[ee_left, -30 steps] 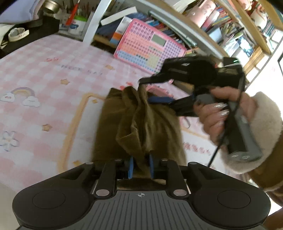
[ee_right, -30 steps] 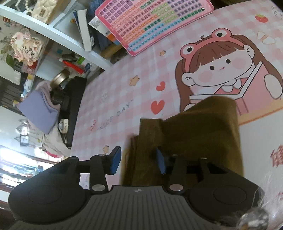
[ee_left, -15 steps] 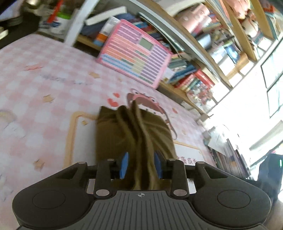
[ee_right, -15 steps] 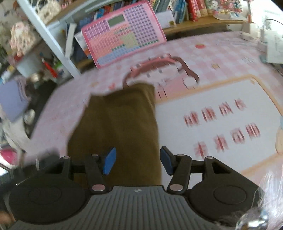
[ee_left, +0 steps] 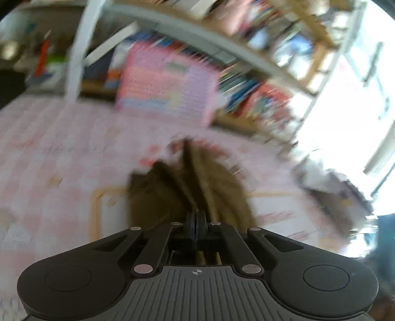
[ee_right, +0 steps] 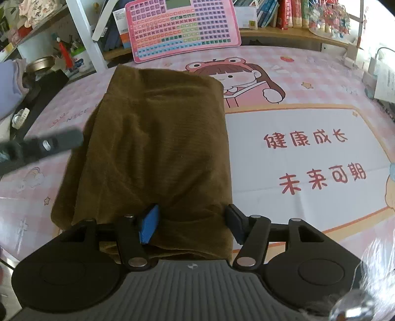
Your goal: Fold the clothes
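Fabric fills the near ground of both wrist views: an olive-brown folded garment (ee_right: 153,148) lies on the pink checked cartoon mat (ee_right: 296,98), and everything else is placed from it. At the garment's near edge, the right gripper (ee_right: 191,223) hangs with its jaws about half apart; they have just been opening. The cloth lies between and under the blue pads (ee_right: 149,226), which do not press on it. In the blurred left view, the left gripper (ee_left: 196,222) has its jaws closed tight together, having just closed, with a raised ridge of the garment (ee_left: 195,177) running away from the fingertips; whether cloth is pinched between them is not clear. Left of the garment, in the right view, a dark blurred bar of the left gripper (ee_right: 49,144) reaches in to its edge. Right of the garment lies the mat's white panel with red characters (ee_right: 313,158). Beyond its far edge a pink keyboard toy (ee_right: 182,27) leans against the bookshelf (ee_right: 284,14).
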A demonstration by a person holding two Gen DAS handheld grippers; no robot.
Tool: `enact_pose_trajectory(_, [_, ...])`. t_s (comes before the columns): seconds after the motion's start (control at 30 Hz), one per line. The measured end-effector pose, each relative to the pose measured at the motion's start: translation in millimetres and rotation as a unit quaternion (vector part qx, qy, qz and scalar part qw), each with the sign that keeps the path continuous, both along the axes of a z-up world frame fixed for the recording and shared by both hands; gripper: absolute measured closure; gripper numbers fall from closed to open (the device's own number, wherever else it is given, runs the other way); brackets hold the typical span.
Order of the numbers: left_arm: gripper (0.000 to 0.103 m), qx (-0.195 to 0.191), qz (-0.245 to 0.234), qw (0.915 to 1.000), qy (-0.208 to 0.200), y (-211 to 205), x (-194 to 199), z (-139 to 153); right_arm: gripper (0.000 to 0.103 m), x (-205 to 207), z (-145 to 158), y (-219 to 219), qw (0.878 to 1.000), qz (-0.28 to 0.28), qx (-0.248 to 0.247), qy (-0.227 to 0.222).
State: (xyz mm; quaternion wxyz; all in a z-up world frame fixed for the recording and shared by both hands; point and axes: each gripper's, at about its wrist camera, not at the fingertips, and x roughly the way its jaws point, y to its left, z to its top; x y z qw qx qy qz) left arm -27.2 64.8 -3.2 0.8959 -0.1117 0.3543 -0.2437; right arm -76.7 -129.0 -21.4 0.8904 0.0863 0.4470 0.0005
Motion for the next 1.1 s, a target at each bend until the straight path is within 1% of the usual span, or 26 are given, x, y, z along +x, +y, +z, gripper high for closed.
enact_pose_trajectory(0.03, [0.103,0.008,0.015,0.9997,0.02,2.0,5.5,-8.5,0.045,0.2,-0.2,0.9,1.0,0.001,-0.002,0.0])
enact_pose_trajectory(0.1, [0.102,-0.026,0.025,0.9989,0.031,10.8,8.7,-10.9,0.045,0.5,-0.4,2.5,1.0,0.004,-0.005,0.001])
enact_pose_trajectory(0.13, [0.098,-0.033,0.022,0.9989,0.023,10.6,8.6,-7.3,0.045,0.6,-0.6,2.2,1.0,0.003,-0.004,0.001])
enact_pose_trajectory(0.2, [0.093,-0.048,0.016,0.9987,0.006,10.0,8.5,0.2,0.043,1.5,-1.2,-0.3,1.0,-0.001,0.003,0.003])
enact_pose_trajectory(0.27, [0.091,-0.063,0.01,0.9979,-0.01,9.4,8.3,7.7,0.043,2.1,-1.3,-0.9,1.0,-0.003,0.007,0.005])
enact_pose_trajectory(0.37, [0.089,-0.029,-0.003,0.9994,0.019,-6.4,22.1,-3.1,0.043,2.6,-0.4,-0.3,1.0,-0.004,0.007,0.008])
enact_pose_trajectory(0.4, [0.089,-0.026,-0.005,0.9993,0.028,-10.9,25.1,-8.6,0.042,2.5,-0.2,-0.6,1.0,-0.003,0.008,0.008])
enact_pose_trajectory(0.47, [0.095,-0.044,-0.017,0.9981,0.04,-12.0,27.4,-15.2,0.042,2.3,-0.6,-1.6,1.0,-0.003,0.01,0.009])
enact_pose_trajectory(0.5, [0.1,-0.059,-0.029,0.9974,0.03,-11.0,24.1,-12.8,0.041,2.2,-0.8,-2.5,1.0,-0.004,0.012,0.009])
enact_pose_trajectory(0.53, [0.1,-0.074,-0.041,0.9962,0.02,-10.0,20.6,-10.3,0.041,1.9,-0.9,-3.6,1.0,-0.005,0.016,0.009])
enact_pose_trajectory(0.57, [0.1,-0.076,-0.053,0.9957,0.002,-10.3,15.7,-4.2,0.04,1.6,-0.9,-4.9,1.0,-0.006,0.02,0.008])
enact_pose_trajectory(0.6, [0.1,-0.068,-0.057,0.996,-0.008,-12.1,14.0,-0.6,0.04,1.6,-1.0,-5.6,1.0,-0.007,0.023,0.008])
enact_pose_trajectory(0.63, [0.1,-0.055,-0.052,0.9971,-0.01,-13.2,14.1,-2.2,0.04,1.9,-1.3,-5.7,1.0,-0.007,0.024,0.009])
enact_pose_trajectory(0.67, [0.1,-0.036,-0.036,0.9987,0.002,-13.0,18.2,-9.4,0.039,2.3,-1.8,-5.4,1.0,-0.007,0.024,0.01])
enact_pose_trajectory(0.7, [0.099,-0.024,-0.021,0.999,0.031,-11.2,25.3,-20.8,0.038,2.8,-2.5,-4.6,1.0,-0.006,0.024,0.012])
enact_pose_trajectory(0.77, [0.098,-0.031,-0.018,0.9973,0.064,-7.2,36.0,-39.4,0.037,3.2,-3.7,-3.3,1.0,-0.004,0.024,0.015])
enact_pose_trajectory(0.8, [0.096,-0.033,-0.023,0.9974,0.06,-6.4,36.8,-40.7,0.037,3.3,-4.2,-2.7,1.0,-0.003,0.024,0.016])
enact_pose_trajectory(1.0, [0.095,-0.052,-0.018,0.9959,0.071,-2.0,36.1,-35.6,0.036,3.1,-4.6,-5.5,0.999,-0.007,0.033,0.02])
enact_pose_trajectory(1.07, [0.092,-0.052,-0.016,0.9965,0.063,-1.2,30.0,-27.3,0.036,1.1,-1.9,-4.3,0.999,-0.006,0.028,0.017])
enact_pose_trajectory(1.1, [0.087,-0.051,-0.015,0.997,0.056,-0.8,26.3,-22.7,0.036,-0.3,0.0,-3.7,1.0,-0.006,0.025,0.014])
